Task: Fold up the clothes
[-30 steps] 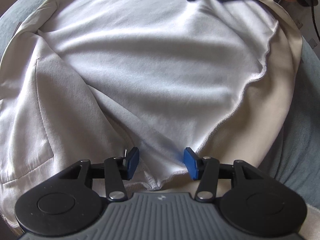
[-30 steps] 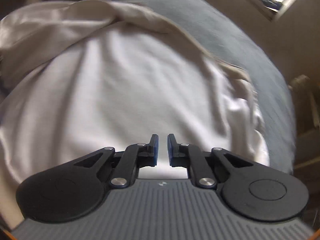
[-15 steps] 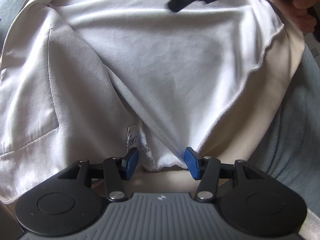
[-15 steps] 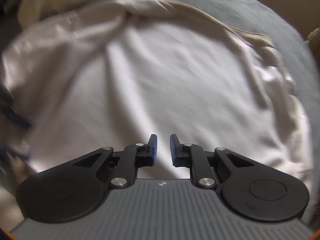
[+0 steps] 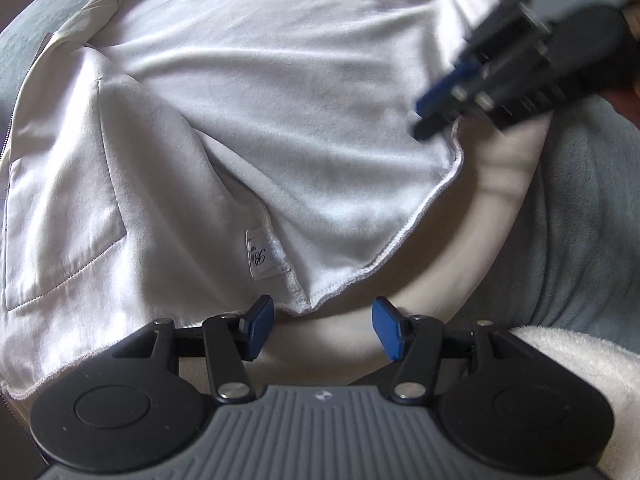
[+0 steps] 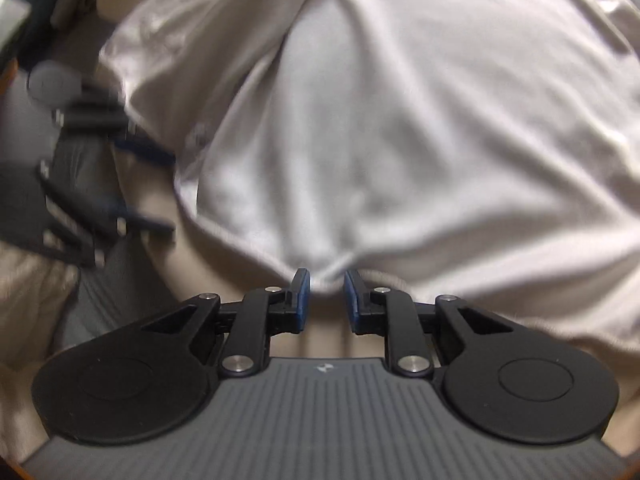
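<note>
A white jacket (image 5: 280, 112) lies spread inside out, fleece lining up, with a small label (image 5: 260, 254) near its closest corner. My left gripper (image 5: 324, 330) is open; that corner's tip sits just beyond and between its blue pads, not pinched. In the left wrist view my right gripper (image 5: 448, 100) appears blurred over the jacket's right hem. In the right wrist view the jacket (image 6: 400, 120) fills the frame. My right gripper (image 6: 326, 298) is open by a narrow gap, and a fold of the hem rests at its fingertips. The left gripper (image 6: 148, 188) shows blurred at the left.
The jacket rests on a cream cloth (image 5: 500, 184) over grey-blue bedding (image 5: 580, 208). A fluffy cream blanket (image 5: 580, 364) lies at the lower right of the left wrist view. Beige fabric (image 6: 32, 292) bunches at the left of the right wrist view.
The left gripper drew back from the jacket corner, baring the label. The right gripper swung from the far side down to the right hem, and its fingers parted a little.
</note>
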The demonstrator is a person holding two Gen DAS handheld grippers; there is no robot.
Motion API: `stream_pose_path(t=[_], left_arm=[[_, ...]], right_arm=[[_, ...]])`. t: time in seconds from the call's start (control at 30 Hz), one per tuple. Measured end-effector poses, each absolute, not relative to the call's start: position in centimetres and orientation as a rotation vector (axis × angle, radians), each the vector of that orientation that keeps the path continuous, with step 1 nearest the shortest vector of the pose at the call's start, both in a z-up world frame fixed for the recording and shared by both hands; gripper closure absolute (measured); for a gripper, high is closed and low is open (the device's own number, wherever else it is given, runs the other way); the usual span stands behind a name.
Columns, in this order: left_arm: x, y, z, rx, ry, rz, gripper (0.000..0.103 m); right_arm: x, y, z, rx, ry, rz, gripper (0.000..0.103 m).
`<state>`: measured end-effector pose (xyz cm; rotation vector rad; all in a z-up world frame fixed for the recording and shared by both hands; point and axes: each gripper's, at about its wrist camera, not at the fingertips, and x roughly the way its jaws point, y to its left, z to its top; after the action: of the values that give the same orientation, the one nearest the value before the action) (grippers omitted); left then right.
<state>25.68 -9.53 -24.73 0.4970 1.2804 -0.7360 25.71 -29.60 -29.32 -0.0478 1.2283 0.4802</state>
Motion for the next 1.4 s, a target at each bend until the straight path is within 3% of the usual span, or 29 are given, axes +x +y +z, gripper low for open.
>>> stream_pose_path(t=[0.13,0.3,0.37,0.43,0.57,0.77,0.97,1.0,1.1,1.23,1.4], left_arm=[[24.4,-9.4,-24.2,0.513,1.251,-0.72,0.046],[23.5,-8.4,-24.1,0.423,1.178,-0.726,0.044],[23.2,-8.0,-24.1,0.37,1.143,-0.729,0.044],[22.6,-6.6,-23.4,0.317,1.109,-0.722,0.044],[23.4,-5.4,-22.7,0.206,1.037,-0.679,0.038],[24.9,1.6,-22.4,0.06,0.949,-0.454,0.027],[27.9,7.9,-26.7,-0.148,1.07,-0.238,0.027],[28.6,8.4,-27.4,-0.185,1.09,-0.246,0.029],[30.1,9.3,-28.7,-0.248,1.119,-0.275,0.046],[30.1,9.7,-28.4,-0.253,1.097,-0.248,0.095],[27.5,9.9,-25.1,-0.282,0.994,-0.245,0.097]], right_arm=[[30.3,-29.3,-29.9,0.065,1.074,0.339,0.075],[28.4,-31.3,-32.9,0.12,1.032,0.211,0.073],[25.6,-30.7,-33.1,0.067,1.017,0.199,0.066],[23.6,-30.3,-32.8,0.0,1.037,0.198,0.048],[22.7,-28.6,-30.2,-0.107,1.058,0.201,0.047],[26.8,-27.4,-24.1,0.117,0.858,0.127,0.039],[25.5,-23.4,-24.5,0.318,0.868,0.108,0.039],[25.0,-22.7,-24.8,0.339,0.883,0.103,0.039],[23.3,-21.6,-25.3,0.385,0.916,0.075,0.039],[21.6,-21.7,-25.1,0.42,0.926,0.03,0.039],[19.7,-21.8,-24.9,0.458,0.932,-0.02,0.039]])
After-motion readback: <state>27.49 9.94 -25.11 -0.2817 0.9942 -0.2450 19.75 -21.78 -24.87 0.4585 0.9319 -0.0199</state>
